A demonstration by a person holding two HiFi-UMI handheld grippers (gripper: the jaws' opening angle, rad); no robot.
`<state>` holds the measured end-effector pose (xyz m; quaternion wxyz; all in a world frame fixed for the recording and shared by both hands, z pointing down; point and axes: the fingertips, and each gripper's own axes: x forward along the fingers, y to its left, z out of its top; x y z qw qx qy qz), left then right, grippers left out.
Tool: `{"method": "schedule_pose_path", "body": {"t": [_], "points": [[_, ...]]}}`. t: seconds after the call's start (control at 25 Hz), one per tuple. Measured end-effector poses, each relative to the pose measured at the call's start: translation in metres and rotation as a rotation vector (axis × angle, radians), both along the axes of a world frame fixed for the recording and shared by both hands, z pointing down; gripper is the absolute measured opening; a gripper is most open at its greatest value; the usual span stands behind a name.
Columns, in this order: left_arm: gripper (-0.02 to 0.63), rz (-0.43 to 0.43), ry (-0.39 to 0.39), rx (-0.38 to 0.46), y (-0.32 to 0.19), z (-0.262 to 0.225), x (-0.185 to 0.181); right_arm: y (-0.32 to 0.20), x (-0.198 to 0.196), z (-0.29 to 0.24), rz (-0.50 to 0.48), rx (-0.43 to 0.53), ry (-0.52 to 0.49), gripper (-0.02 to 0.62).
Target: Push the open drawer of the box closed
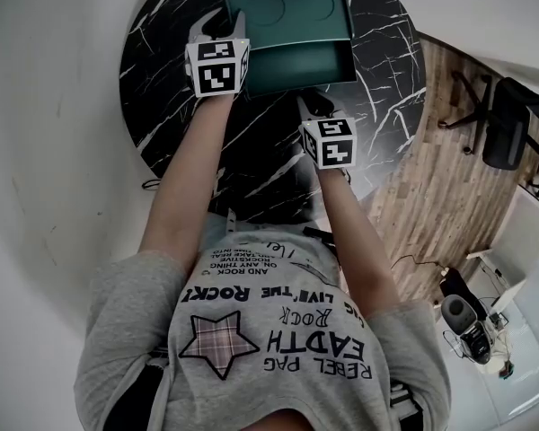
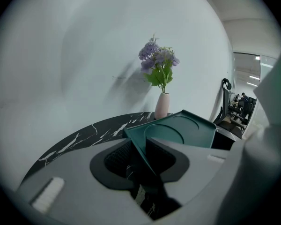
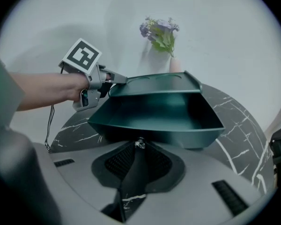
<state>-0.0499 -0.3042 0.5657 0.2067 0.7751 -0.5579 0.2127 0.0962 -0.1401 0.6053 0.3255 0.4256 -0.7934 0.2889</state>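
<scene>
Looking down at a round black marble desk (image 1: 162, 88) across the upper half of the head view, bearing a teal box (image 1: 287, 7) near the top edge of the frame. Stands flat, with the drawer (image 1: 296, 65) well out toward the lower side of the frame, open and empty, so judged as not yet closed at all. Backed in the left tool view by a pale vase of purple flowers (image 2: 162, 104), upper centre, beyond the box near the wall and clear of the work. Clamped at the box's upper left corner by the left tool (image 2: 140, 150), jaws closed on the thin teal top edge running between the pads. Likely there to brace the light box and keep it from sliding away across the smooth stone under a push. Met at the drawer front, centre of the head view, by the right tool (image 3: 139, 150), aimed down and roughly along the drawer's travel, jaws set in a narrow V. Seems pinched there on a small metal knob (image 3: 139, 143) at the middle of the front panel, though hard to say firmly. Probably held so as to drive the drawer in squarely from its centre and not skew it in the box.
</scene>
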Motion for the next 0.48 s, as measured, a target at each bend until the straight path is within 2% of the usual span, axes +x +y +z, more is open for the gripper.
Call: {"method": "schedule_pose_path", "body": {"t": [0.48], "points": [[0.103, -0.003, 0.000, -0.003, 0.000, 0.000, -0.001, -0.026, -0.011, 0.000, -0.021, 0.016, 0.008, 0.077]]}}
